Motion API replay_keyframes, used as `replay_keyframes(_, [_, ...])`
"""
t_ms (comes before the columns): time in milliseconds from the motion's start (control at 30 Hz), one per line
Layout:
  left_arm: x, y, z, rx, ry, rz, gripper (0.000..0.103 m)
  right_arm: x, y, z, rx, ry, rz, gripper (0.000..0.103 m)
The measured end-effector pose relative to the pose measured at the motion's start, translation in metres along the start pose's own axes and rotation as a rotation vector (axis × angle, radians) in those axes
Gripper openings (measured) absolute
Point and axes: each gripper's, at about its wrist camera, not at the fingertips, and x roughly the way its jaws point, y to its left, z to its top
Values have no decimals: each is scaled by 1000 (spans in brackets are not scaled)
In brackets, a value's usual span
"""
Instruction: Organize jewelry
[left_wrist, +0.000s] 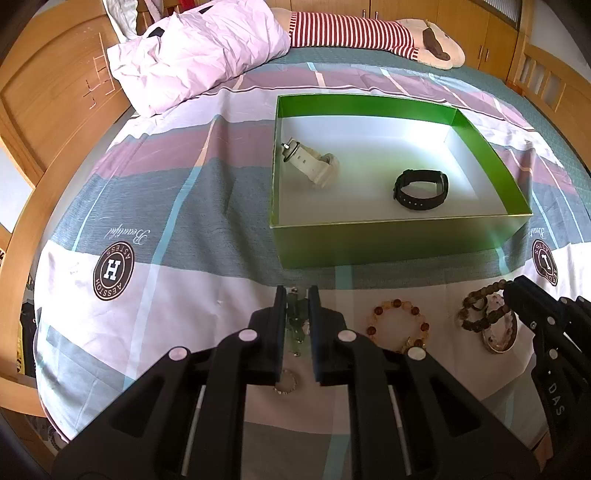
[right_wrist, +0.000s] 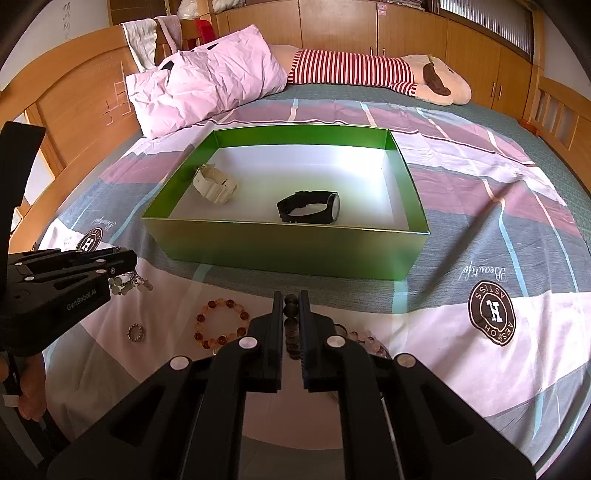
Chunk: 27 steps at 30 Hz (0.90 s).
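Note:
A green box (left_wrist: 399, 242) (right_wrist: 288, 251) lies on the bed and holds a white watch (left_wrist: 312, 164) (right_wrist: 216, 184) and a black watch (left_wrist: 421, 190) (right_wrist: 310, 206). My left gripper (left_wrist: 297, 291) (right_wrist: 123, 275) is shut on a pale green charm bracelet (left_wrist: 295, 330) (right_wrist: 127, 284) lying in front of the box. My right gripper (right_wrist: 288, 295) (left_wrist: 508, 291) is shut on a dark brown bead bracelet (right_wrist: 290, 310) (left_wrist: 480, 306). An amber bead bracelet (left_wrist: 399, 325) (right_wrist: 221, 323) and a small ring (left_wrist: 285, 382) (right_wrist: 135, 333) lie between them.
A pale bead bracelet (right_wrist: 364, 338) (left_wrist: 498, 332) lies beside the right gripper. A pink pillow (left_wrist: 192, 55) (right_wrist: 207, 77) and a striped plush toy (left_wrist: 369, 31) (right_wrist: 369, 74) lie at the back. A wooden headboard (left_wrist: 55, 92) stands at the left.

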Motion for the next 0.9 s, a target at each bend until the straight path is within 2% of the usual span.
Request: replay_keyframes(900, [0, -2, -1, 8, 3, 0, 12, 2, 2, -2, -5, 5, 2, 7])
